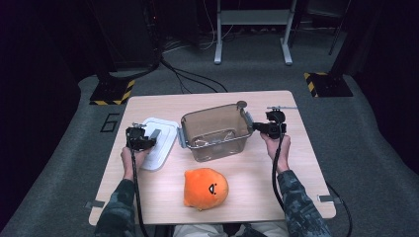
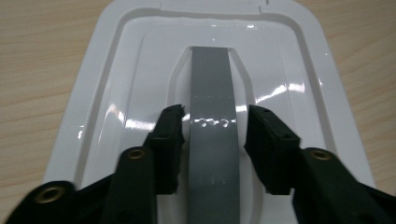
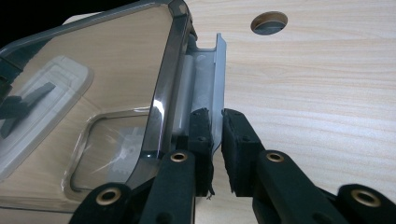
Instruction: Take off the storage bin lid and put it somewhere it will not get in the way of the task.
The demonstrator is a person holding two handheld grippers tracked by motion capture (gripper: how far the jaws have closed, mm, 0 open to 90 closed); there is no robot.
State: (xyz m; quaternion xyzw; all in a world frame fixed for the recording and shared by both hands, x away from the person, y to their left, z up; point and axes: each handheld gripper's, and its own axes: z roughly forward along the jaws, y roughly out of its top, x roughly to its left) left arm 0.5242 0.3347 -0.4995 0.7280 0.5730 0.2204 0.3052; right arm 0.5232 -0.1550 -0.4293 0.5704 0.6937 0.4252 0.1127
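While its jaws stand apart on either side of the grey handle (image 2: pixel 212 135) without pressing it, the left gripper (image 2: pixel 214 140) hovers over the white lid (image 2: pixel 116 84), which lies flat on the wooden table (image 1: pixel 276 197) left of the clear container (image 1: pixel 215 131). The right gripper (image 3: pixel 217 140) clamps the grey latch flap (image 3: pixel 217 79) on the container's right end. An orange plush toy (image 1: pixel 205 188) sits nearer the person.

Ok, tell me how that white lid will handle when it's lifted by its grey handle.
The white lid looks like rigid moulded plastic, so it should probably stay flat. Its glossy surface suggests slipperiness; the raised grey handle is the likelier secure hold. It is thin, so probably light and apt to swing if gripped off-centre.
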